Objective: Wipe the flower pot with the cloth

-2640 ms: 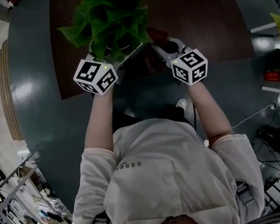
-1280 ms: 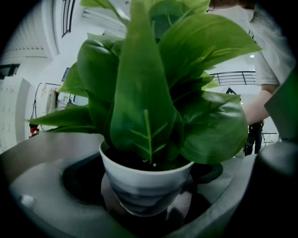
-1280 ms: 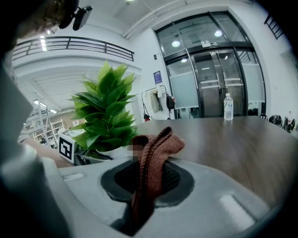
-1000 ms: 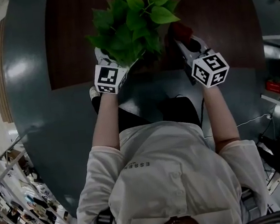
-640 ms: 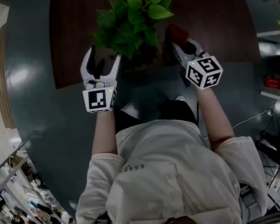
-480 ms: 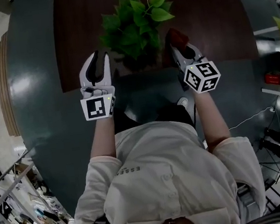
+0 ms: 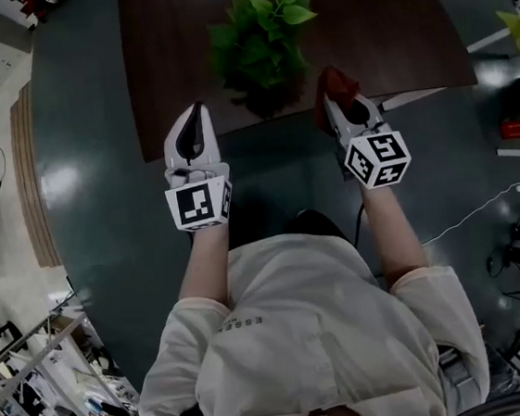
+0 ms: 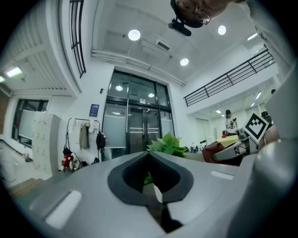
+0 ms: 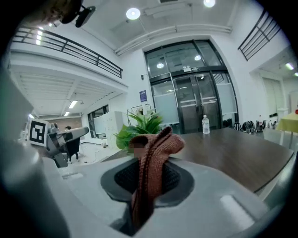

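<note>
You've drawn back from the plant (image 7: pixel 265 43) at the worktop's (image 7: pixel 379 21) upper centre, its flower pot seemingly hidden under leaves; your left tool (image 7: pixel 190 117) has just pressed together empty while the right tool (image 7: pixel 340 109) still pinches the cloth (image 7: pixel 334 82), so wiping looks paused or done.

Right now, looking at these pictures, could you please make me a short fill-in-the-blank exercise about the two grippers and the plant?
1. The right gripper is shut on the reddish ____.
2. The left gripper has its jaws ____ and holds nothing.
3. The green plant stands on the dark ____.
Missing words: cloth; shut; table.
</note>
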Tool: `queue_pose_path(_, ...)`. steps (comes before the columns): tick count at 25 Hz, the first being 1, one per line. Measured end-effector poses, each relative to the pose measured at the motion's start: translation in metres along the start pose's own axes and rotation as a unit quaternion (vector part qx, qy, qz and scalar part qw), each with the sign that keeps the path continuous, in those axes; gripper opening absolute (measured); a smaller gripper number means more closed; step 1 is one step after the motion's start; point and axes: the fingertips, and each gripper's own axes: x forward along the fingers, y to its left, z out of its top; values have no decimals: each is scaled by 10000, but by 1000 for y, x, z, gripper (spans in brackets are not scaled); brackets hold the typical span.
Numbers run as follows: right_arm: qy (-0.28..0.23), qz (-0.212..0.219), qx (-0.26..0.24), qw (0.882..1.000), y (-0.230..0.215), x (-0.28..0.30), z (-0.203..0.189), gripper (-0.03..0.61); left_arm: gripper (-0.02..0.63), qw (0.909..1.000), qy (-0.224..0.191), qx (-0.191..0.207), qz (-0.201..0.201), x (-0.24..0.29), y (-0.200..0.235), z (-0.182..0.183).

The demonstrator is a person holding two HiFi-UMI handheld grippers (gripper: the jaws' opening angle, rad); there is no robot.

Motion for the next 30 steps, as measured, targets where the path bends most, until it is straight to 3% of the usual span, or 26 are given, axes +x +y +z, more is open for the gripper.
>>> queue_pose_path(6, 58, 419, -230, 9988, 4, -68, -17, 49, 5, 9966, -139, -316, 744, -60, -41, 21)
queue_pose_path(10, 106, 498, -277, 9983, 11, -108, -26, 49, 5, 9961, -23, -199, 864, -98, -67, 25)
queue_pose_path(20, 88, 186, -536, 9984, 75, -190, -44, 49, 5, 9974, 156, -259, 651, -183, -79, 26)
queue_pose_path(23, 84, 194, -563, 9982, 98, -215, -49, 49, 3, 9988, 285, -57, 386, -208, -92, 32)
queue_pose_path(30, -148, 324, -603, 9975, 139, -256, -49, 49, 9, 9971, 667, -188, -325, -253, -125, 43)
